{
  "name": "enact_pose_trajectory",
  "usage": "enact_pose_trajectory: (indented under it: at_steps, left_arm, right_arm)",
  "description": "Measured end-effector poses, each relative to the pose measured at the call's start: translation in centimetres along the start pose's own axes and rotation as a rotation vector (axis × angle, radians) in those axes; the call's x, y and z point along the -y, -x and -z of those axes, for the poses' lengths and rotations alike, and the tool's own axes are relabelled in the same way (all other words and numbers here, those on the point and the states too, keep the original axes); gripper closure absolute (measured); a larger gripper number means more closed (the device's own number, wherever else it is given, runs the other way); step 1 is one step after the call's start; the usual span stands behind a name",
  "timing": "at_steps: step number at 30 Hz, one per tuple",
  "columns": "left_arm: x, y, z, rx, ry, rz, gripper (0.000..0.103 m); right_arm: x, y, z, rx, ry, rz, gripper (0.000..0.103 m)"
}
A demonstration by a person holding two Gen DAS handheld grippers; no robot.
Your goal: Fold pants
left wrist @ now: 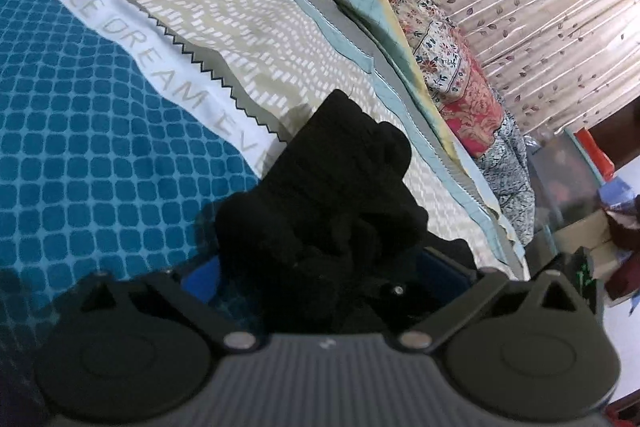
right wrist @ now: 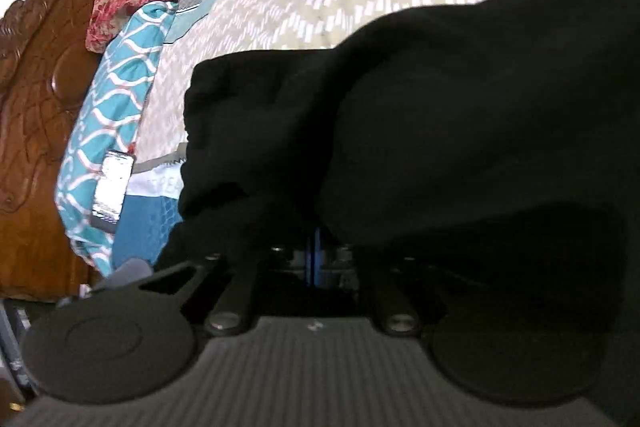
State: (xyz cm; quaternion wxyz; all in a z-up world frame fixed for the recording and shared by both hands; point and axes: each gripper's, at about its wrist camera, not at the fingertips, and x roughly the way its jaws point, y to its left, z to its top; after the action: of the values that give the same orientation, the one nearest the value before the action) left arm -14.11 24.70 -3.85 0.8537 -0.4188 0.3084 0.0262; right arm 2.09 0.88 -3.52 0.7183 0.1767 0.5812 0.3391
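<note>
Left gripper (left wrist: 320, 267): fingers set apart, a bunch of the black pants (left wrist: 332, 195) filling the gap; whether they pinch it cannot be told. 
Right gripper (right wrist: 316, 247): fingers drawn close together, clamped on the pants (right wrist: 440, 115), whose cloth drapes over the right side of the tool. 
Pants: dark, crumpled, partly lifted above the bedspread (left wrist: 100, 155), a blue-check and beige spread with a white lettered band. 
Beyond, left view: piled floral quilts (left wrist: 448, 67), then a leaf-print curtain (left wrist: 540, 7). 
Beyond, right view: teal patterned pillow (right wrist: 108, 115), carved wooden headboard (right wrist: 36, 87).
</note>
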Motion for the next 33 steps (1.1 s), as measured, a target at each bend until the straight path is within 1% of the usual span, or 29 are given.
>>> enact_pose_trajectory:
  at_steps: [1, 2, 3, 4, 5, 6, 7, 8, 10, 12, 14, 15, 16, 18, 20, 22, 23, 24, 25, 26, 27, 28, 29, 30, 31, 32, 33]
  left_arm:
    - [0.3, -0.2, 0.0, 0.008, -0.018, -0.024, 0.042]
    - [0.6, -0.6, 0.0, 0.002, -0.037, -0.061, 0.079]
    - [0.5, -1.1, -0.1, -0.017, -0.023, -0.069, 0.082]
    - [0.3, -1.1, -0.1, -0.017, 0.015, -0.052, 0.084]
    - [0.5, -0.9, -0.1, -0.004, 0.028, -0.044, 0.085]
    - [1.4, -0.5, 0.1, 0.017, -0.008, -0.053, 0.085]
    - [2.4, -0.3, 0.4, 0.040, -0.064, -0.062, 0.085]
    - [3.9, 0.1, 0.8, 0.061, -0.136, -0.058, 0.085]
    - [6.4, 0.4, 1.5, 0.071, -0.233, -0.004, 0.085]
    - [9.2, -0.1, 2.4, 0.057, -0.329, 0.044, 0.085]
    - [11.7, -1.0, 3.9, 0.027, -0.438, 0.070, 0.085]
    - [13.1, -1.8, 4.9, 0.002, -0.501, 0.077, 0.085]
    - [14.1, -2.7, 5.8, -0.024, -0.542, 0.077, 0.085]
    - [15.3, -4.4, 7.3, -0.084, -0.600, 0.071, 0.084]
    - [15.8, -5.9, 8.4, -0.124, -0.642, 0.029, 0.081]
    - [15.6, -6.1, 8.5, -0.122, -0.652, 0.014, 0.081]
    - [15.5, -5.7, 8.5, -0.114, -0.646, 0.018, 0.080]
    - [15.5, -5.3, 8.3, -0.102, -0.638, 0.019, 0.080]
    - [15.3, -5.0, 8.1, -0.092, -0.636, 0.019, 0.079]
    - [15.4, -4.7, 8.1, -0.088, -0.639, 0.019, 0.079]
    - [15.4, -4.7, 8.2, -0.090, -0.643, 0.017, 0.079]
    - [15.3, -4.7, 8.0, -0.094, -0.647, 0.017, 0.079]
    - [15.3, -4.7, 8.0, -0.096, -0.653, 0.016, 0.079]
    - [15.3, -4.6, 8.2, -0.097, -0.662, 0.013, 0.079]
    - [15.3, -4.4, 8.3, -0.100, -0.674, 0.010, 0.079]
    - [15.4, -4.1, 8.4, -0.102, -0.689, 0.015, 0.077]
    - [15.3, -3.6, 8.4, -0.112, -0.700, 0.028, 0.076]
  right_arm:
    - [0.3, -0.1, 0.0, -0.002, -0.012, -0.012, 0.102]
    - [0.5, 0.0, 0.0, -0.003, -0.030, -0.021, 0.103]
    - [0.7, 0.1, 0.1, -0.003, -0.045, -0.030, 0.103]
    - [0.8, 0.2, 0.1, -0.005, -0.051, -0.037, 0.102]
    - [0.6, 0.5, 0.1, -0.006, -0.052, -0.044, 0.102]
    - [0.4, 0.8, 0.0, -0.004, -0.053, -0.053, 0.100]
    - [0.2, 1.2, -0.1, 0.006, -0.054, -0.070, 0.095]
    - [0.3, 1.9, -0.1, 0.024, -0.049, -0.089, 0.094]
    - [0.6, 3.2, 0.0, 0.074, -0.026, -0.092, 0.089]
    - [1.4, 5.3, 0.2, 0.132, -0.014, -0.074, 0.089]
    - [2.9, 7.5, 0.4, 0.199, -0.038, -0.055, 0.089]
    - [3.7, 8.7, 0.5, 0.237, -0.055, -0.039, 0.089]
    - [4.6, 9.9, 0.7, 0.271, -0.075, -0.031, 0.088]
    - [6.4, 12.1, 1.1, 0.322, -0.119, -0.009, 0.085]
    - [6.5, 13.2, 1.2, 0.355, -0.103, 0.018, 0.076]
    - [5.7, 14.2, 1.2, 0.380, -0.063, 0.022, 0.060]
    - [5.2, 14.5, 1.2, 0.381, -0.032, 0.008, 0.057]
    - [4.3, 14.4, 1.2, 0.373, 0.014, -0.008, 0.051]
    - [3.0, 14.0, 1.3, 0.353, 0.071, -0.017, 0.041]
    - [2.4, 13.9, 1.4, 0.326, 0.119, -0.021, 0.034]
    - [1.5, 13.2, 1.4, 0.286, 0.167, -0.027, 0.023]
    - [0.4, 12.1, 1.5, 0.238, 0.206, -0.039, 0.021]
    - [0.0, 11.2, 1.7, 0.189, 0.233, -0.038, 0.020]
    - [-0.3, 10.0, 1.8, 0.133, 0.253, -0.014, 0.021]
    - [-0.8, 8.4, 1.9, 0.070, 0.269, 0.034, 0.028]
    - [-0.9, 7.3, 1.8, 0.040, 0.280, 0.080, 0.041]
    - [-0.7, 6.7, 1.8, 0.037, 0.277, 0.117, 0.059]
